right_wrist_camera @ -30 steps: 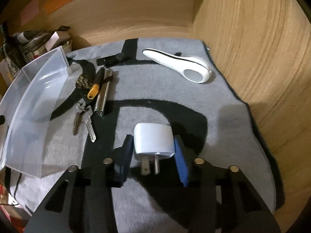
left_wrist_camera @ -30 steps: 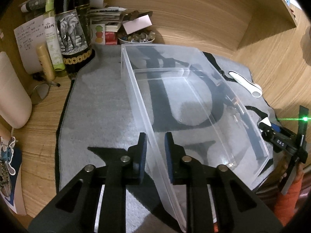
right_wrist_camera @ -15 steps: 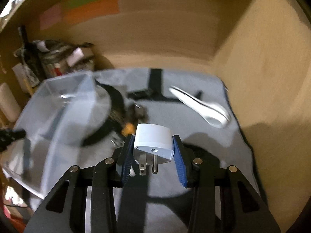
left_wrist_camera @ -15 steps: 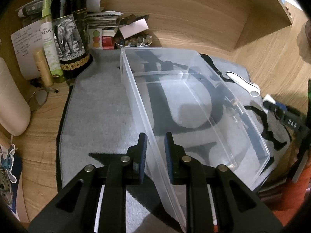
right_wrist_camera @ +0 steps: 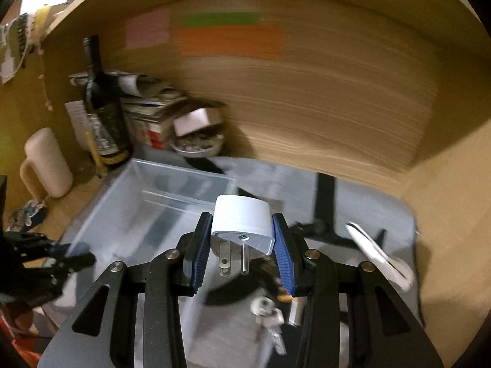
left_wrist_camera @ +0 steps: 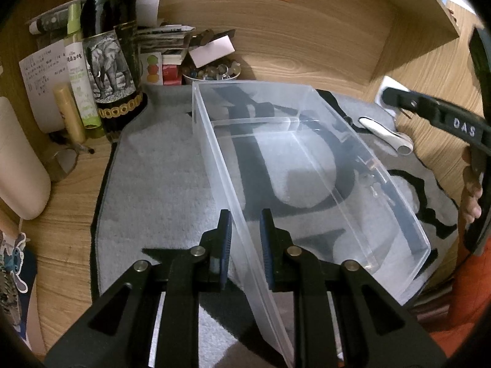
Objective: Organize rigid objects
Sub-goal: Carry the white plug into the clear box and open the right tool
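A clear plastic bin (left_wrist_camera: 307, 165) lies on the grey mat (left_wrist_camera: 159, 190). My left gripper (left_wrist_camera: 245, 242) is shut on the bin's near left wall, one finger on each side. My right gripper (right_wrist_camera: 242, 242) is shut on a white plug adapter (right_wrist_camera: 242, 225), prongs pointing down, and holds it in the air above the near edge of the bin (right_wrist_camera: 153, 214). The right gripper also shows at the right of the left wrist view (left_wrist_camera: 429, 113). Keys (right_wrist_camera: 270, 316) and a metal tube (right_wrist_camera: 296, 311) lie on the mat (right_wrist_camera: 368, 211) below the adapter.
A dark wine bottle (left_wrist_camera: 112, 55), green tube (left_wrist_camera: 79, 70), cream mug (left_wrist_camera: 18, 165), papers and a bowl of small items (left_wrist_camera: 211, 72) crowd the back left. A white handled tool (left_wrist_camera: 386, 133) lies right of the bin. Wooden walls close in behind and right.
My right gripper has lifted the adapter off the mat and carried it up and left, over the bin. My left gripper has kept its hold on the bin wall.
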The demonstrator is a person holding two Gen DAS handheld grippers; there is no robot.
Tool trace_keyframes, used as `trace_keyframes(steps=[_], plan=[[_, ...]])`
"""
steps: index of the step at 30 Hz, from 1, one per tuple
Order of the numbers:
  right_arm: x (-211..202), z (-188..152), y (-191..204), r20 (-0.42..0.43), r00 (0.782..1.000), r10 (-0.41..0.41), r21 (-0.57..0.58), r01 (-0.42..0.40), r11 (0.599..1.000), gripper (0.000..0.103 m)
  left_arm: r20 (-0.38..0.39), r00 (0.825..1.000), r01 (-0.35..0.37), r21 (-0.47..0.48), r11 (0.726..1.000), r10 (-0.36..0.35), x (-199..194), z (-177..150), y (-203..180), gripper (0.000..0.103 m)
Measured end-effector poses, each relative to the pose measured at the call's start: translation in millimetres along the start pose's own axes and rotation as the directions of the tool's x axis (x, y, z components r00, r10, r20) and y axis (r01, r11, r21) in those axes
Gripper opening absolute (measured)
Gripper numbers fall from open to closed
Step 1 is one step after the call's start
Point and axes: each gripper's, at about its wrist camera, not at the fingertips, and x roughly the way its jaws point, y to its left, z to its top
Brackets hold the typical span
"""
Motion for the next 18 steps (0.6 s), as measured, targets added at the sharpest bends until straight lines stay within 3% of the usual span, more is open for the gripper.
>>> trace_keyframes(steps=[9,18], plan=[[33,16,44,-0.077,0.994,0.078,-0.099,-0.085,0.991,0.036,0.015,1.0,0.019,-0.007,1.0,-0.019,0,-2,3,0.019],[70,18,76,-0.191,0.979,0.078,-0.178,-0.112,0.978,0.036,0.006,0.999,0.036,0.027,0.999,-0.036,1,0,3,0.021]])
